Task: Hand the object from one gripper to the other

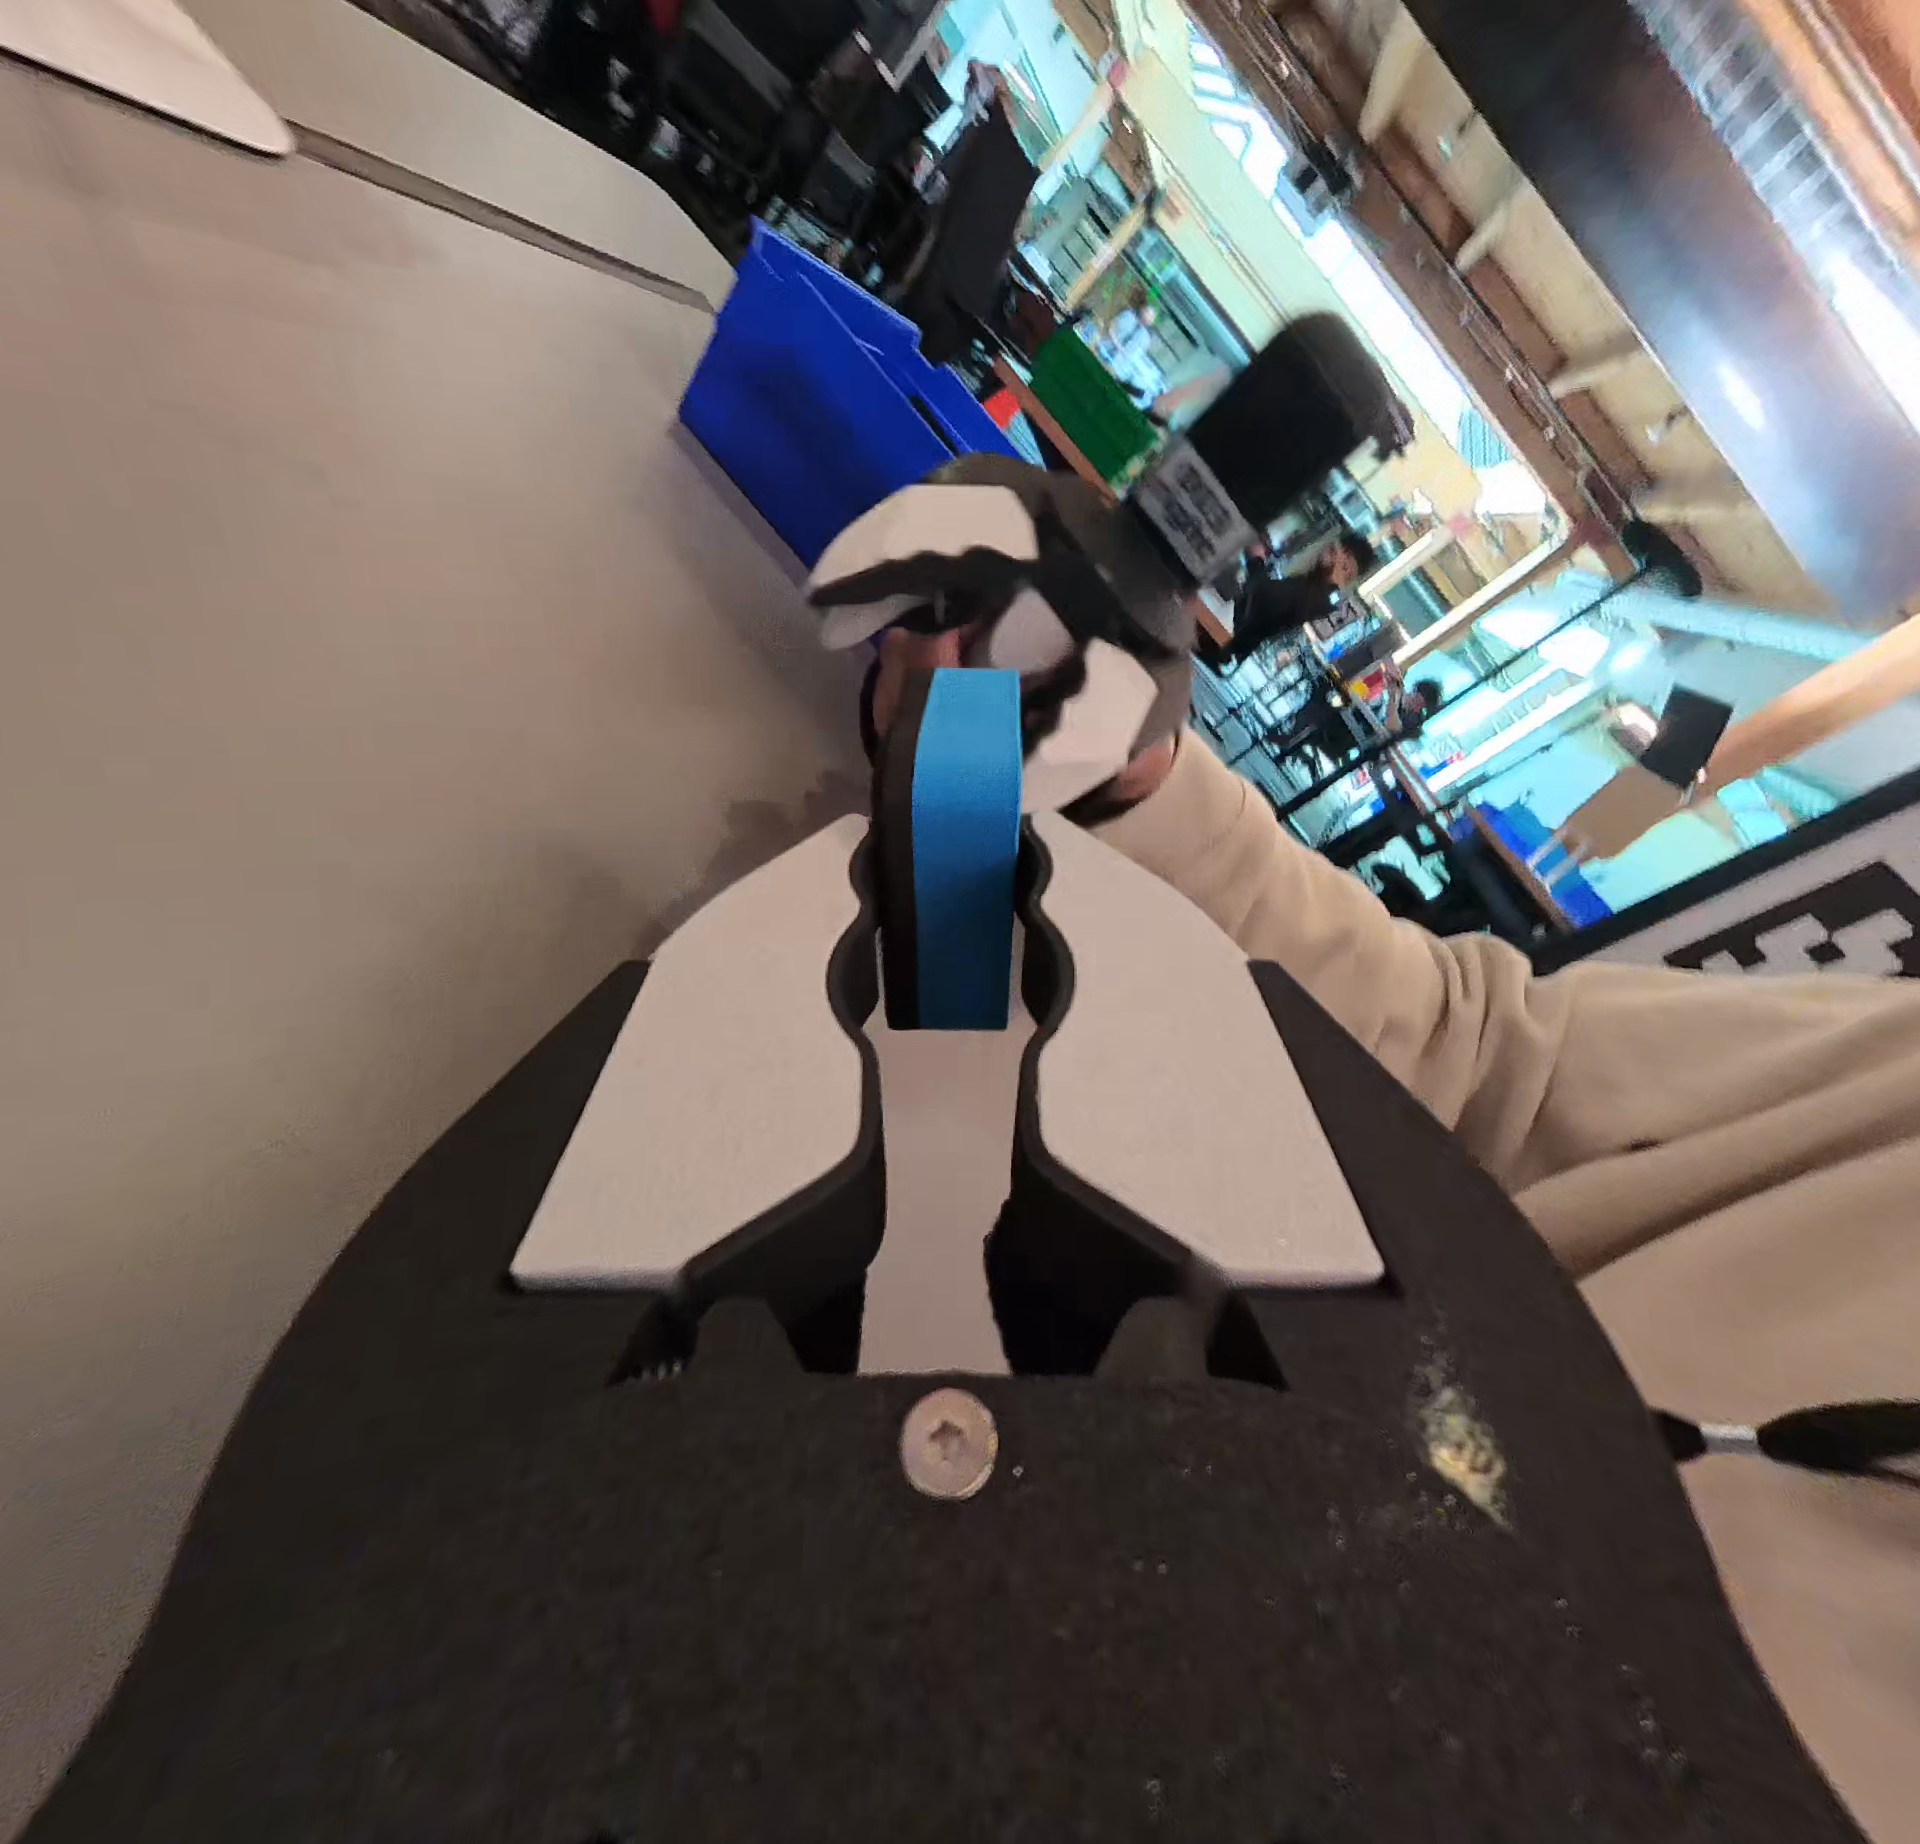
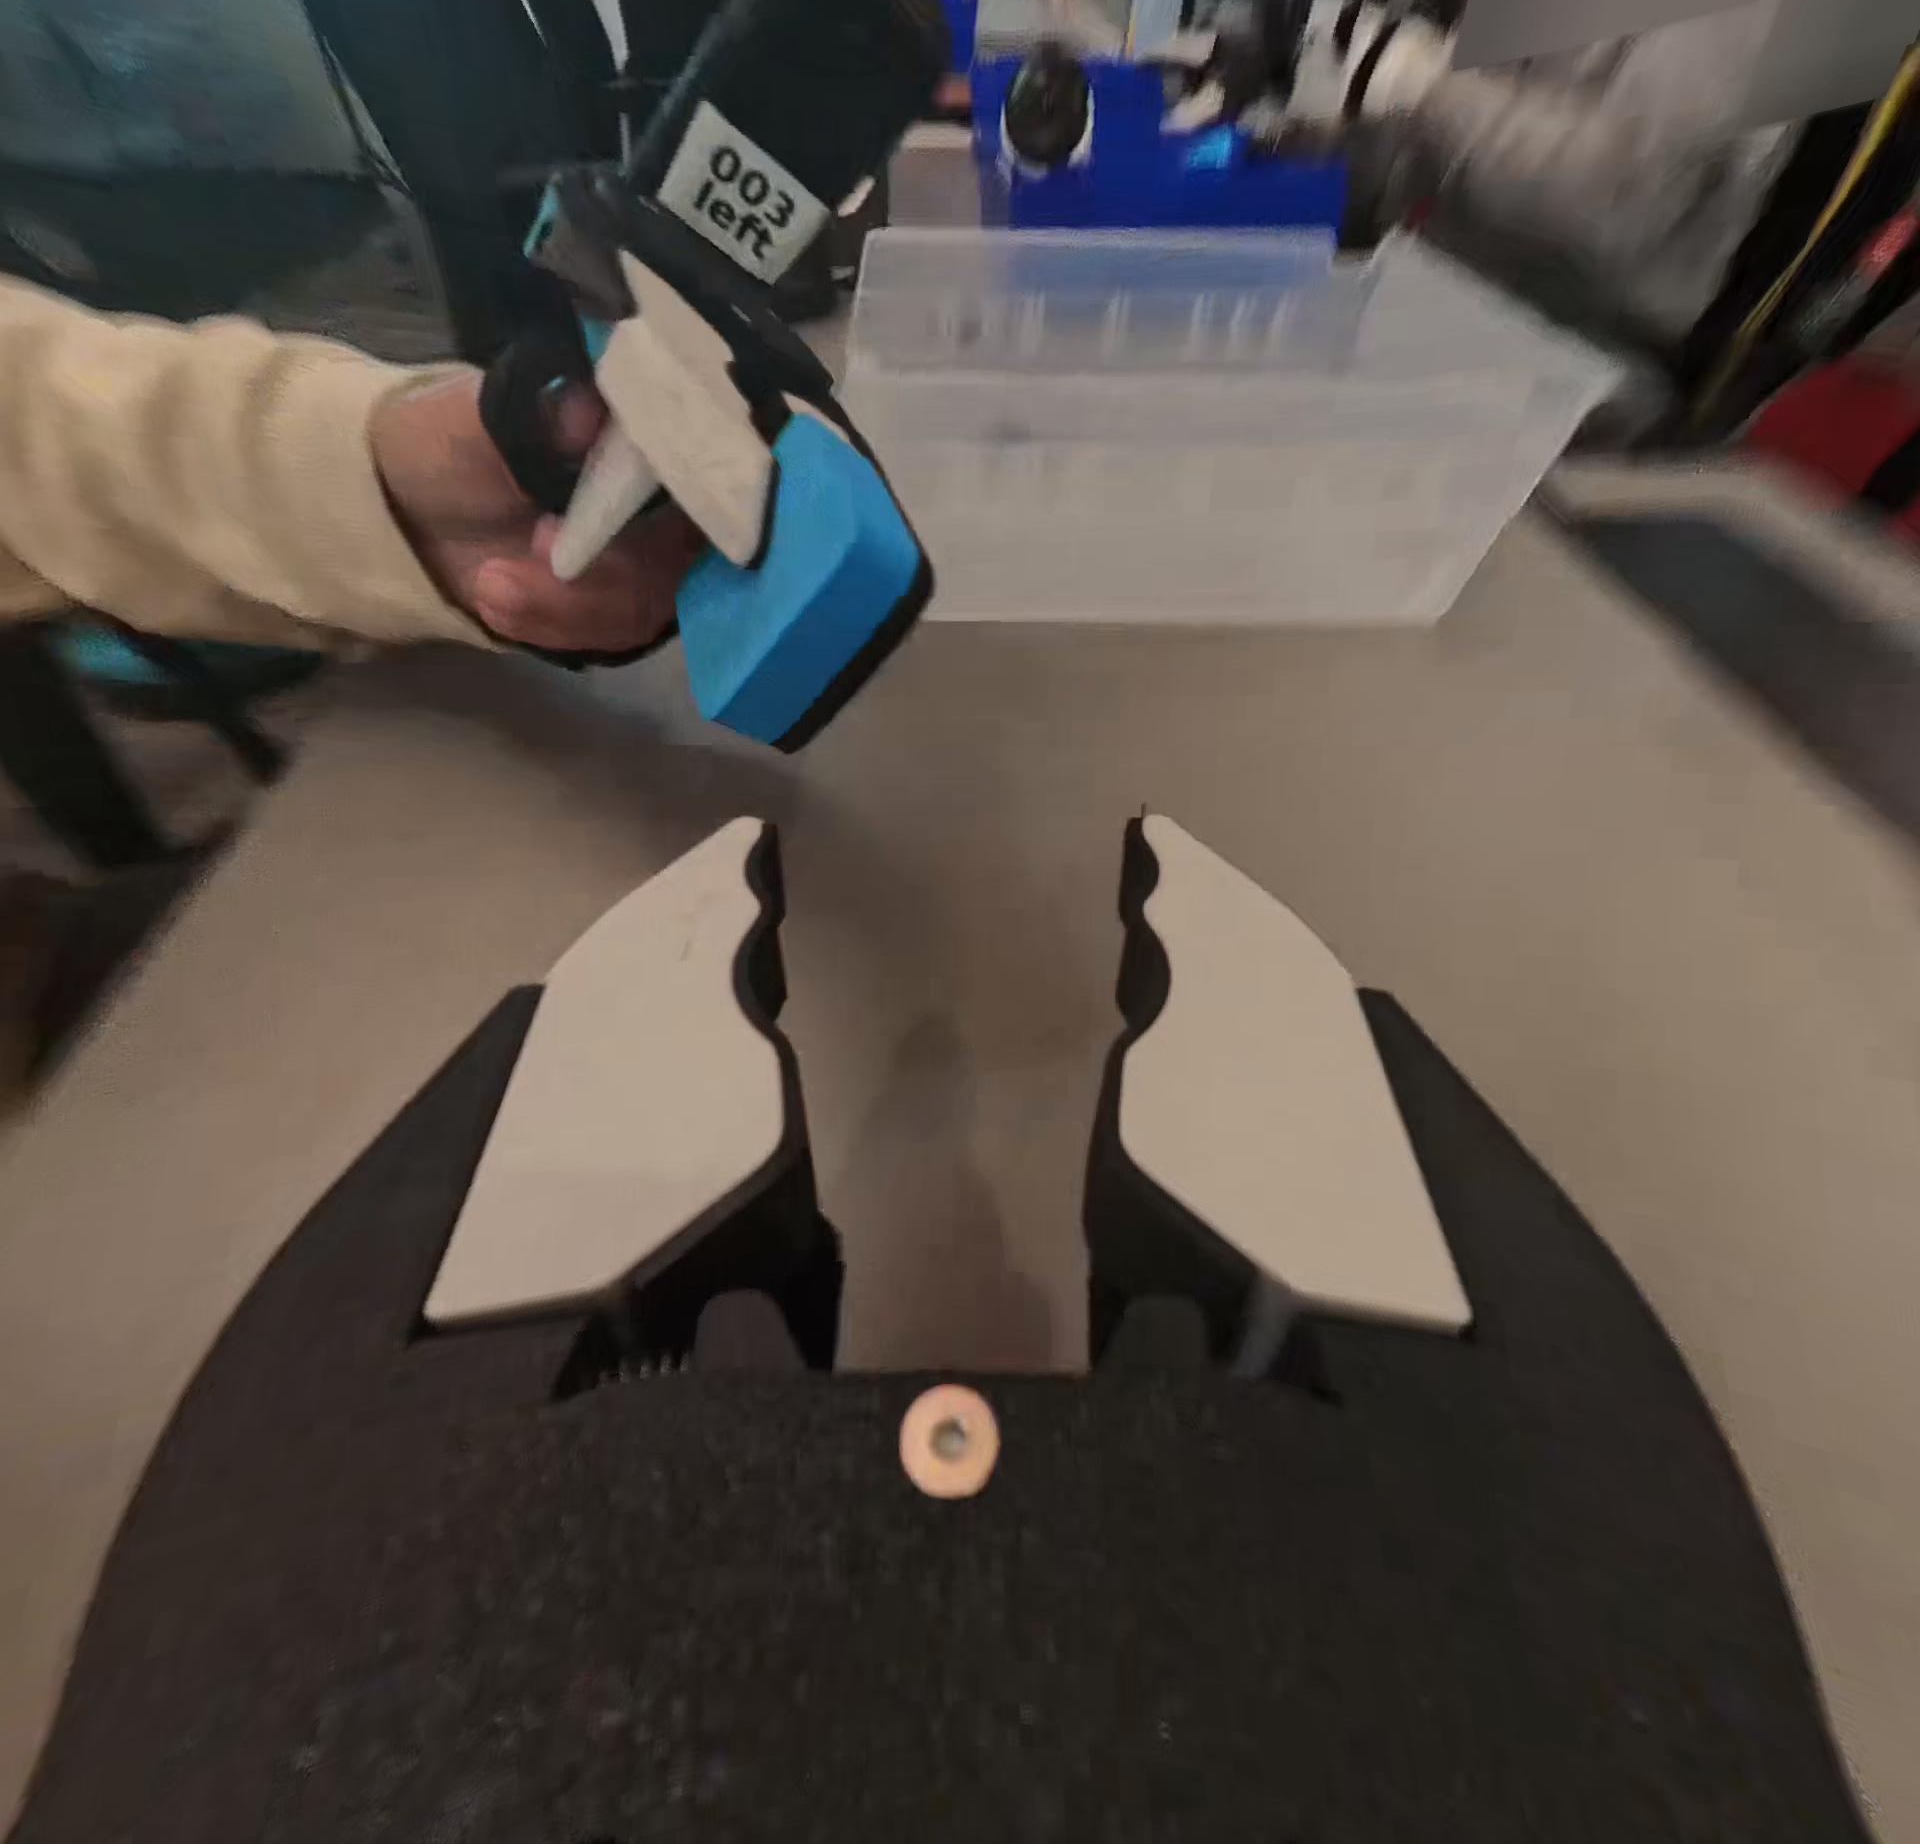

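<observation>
My left gripper (image 1: 951,859) is clamped narrow on the blue foam block (image 1: 961,859), a thick pad with a black layer along one face, and I hold it up in the air above the bench (image 1: 312,651). In the right wrist view the same block (image 2: 805,589) sticks out below the left gripper (image 2: 686,485), tilted down toward the bench and well clear of its surface (image 2: 1143,755). A hand (image 2: 499,537) in a cream sleeve (image 2: 177,464) grips that tool's handle.

My right gripper (image 2: 951,859) stands wide with nothing between its fingers; the block sits ahead of it and up to the left, near but apart. From the left wrist view I see the right gripper (image 1: 987,631) just beyond the block's far end, blurred, so I cannot tell whether it touches.

The bench is a plain pale grey top. A clear plastic bin (image 2: 1195,444) stands on it ahead of the right gripper, with a blue bin (image 2: 1164,163) behind it holding blurred items. The left view, rolled sideways, shows a blue bin (image 1: 821,392) at the bench edge, a green crate (image 1: 1091,412) past it, and a bright workshop with shelving, timber beams and people seated far off.
</observation>
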{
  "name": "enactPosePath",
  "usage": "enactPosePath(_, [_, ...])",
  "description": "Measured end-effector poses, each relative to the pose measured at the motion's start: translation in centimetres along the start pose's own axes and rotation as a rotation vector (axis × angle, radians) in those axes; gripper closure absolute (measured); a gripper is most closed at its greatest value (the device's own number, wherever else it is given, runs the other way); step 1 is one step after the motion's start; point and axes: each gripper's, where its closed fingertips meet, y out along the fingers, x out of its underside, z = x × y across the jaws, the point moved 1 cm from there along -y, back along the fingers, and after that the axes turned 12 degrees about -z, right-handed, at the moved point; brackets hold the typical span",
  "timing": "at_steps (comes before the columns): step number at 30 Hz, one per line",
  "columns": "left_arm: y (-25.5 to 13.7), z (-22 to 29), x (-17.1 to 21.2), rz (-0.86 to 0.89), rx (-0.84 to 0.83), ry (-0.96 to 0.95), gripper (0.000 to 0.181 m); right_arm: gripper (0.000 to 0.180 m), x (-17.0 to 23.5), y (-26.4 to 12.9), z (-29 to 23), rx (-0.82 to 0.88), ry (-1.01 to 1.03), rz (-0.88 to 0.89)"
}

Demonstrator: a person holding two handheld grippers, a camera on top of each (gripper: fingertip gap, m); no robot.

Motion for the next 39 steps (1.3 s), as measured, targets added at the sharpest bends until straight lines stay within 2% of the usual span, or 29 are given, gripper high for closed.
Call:
enactPosePath(3, [-0.1,0.3,-0.1,0.002,0.050,-0.061,0.158,0.116,-0.7,0.9,-0.5,0.162,-0.240,-0.002])
enactPosePath(7, [0.1,1.5,-0.1,0.007,0.202,-0.159,0.158,0.110,-2.0,2.2,-3.1,0.129,-0.353,0.056])
enactPosePath(11, [0.1,2.1,0.4,-0.042,0.338,-0.231,0.159,0.112,-2.7,2.3,-4.4,0.151,-0.457,0.086])
enactPosePath(14, [0.0,2.3,0.7,-0.073,0.374,-0.255,0.159,0.112,-3.4,2.0,-4.9,0.178,-0.486,0.121])
enactPosePath(19, [0.6,3.0,1.1,-0.098,0.426,-0.276,0.159,0.123,-4.0,1.8,-5.6,0.146,-0.490,0.142])
enactPosePath(22, [0.7,2.9,1.0,-0.092,0.399,-0.229,0.157,0.123,-3.9,1.7,-5.4,0.140,-0.479,0.132])
enactPosePath(24, [0.7,2.7,0.9,-0.082,0.347,-0.147,0.153,0.123,-4.0,1.6,-5.2,0.120,-0.432,0.149])
enactPosePath(27, [0.6,1.3,1.0,-0.071,0.149,0.023,0.120,0.124,-3.9,0.9,-4.2,0.082,-0.306,0.182])
enactPosePath(28, [0.4,0.9,0.7,-0.040,0.087,0.089,0.117,0.124,-3.7,0.6,-3.7,0.064,-0.244,0.183])
enactPosePath(32, [-0.3,0.2,-0.2,0.049,-0.080,0.330,0.119,0.124,-2.9,-0.8,-1.2,-0.049,0.097,0.208])
enactPosePath(36, [-0.5,0.7,-0.9,0.126,-0.231,0.604,0.121,0.124,-2.4,-1.4,-0.4,-0.269,0.434,0.199])
enactPosePath(39, [0.1,0.8,-0.4,0.091,-0.334,0.773,0.121,0.124,-2.2,-0.8,-0.8,-0.471,0.685,0.184])
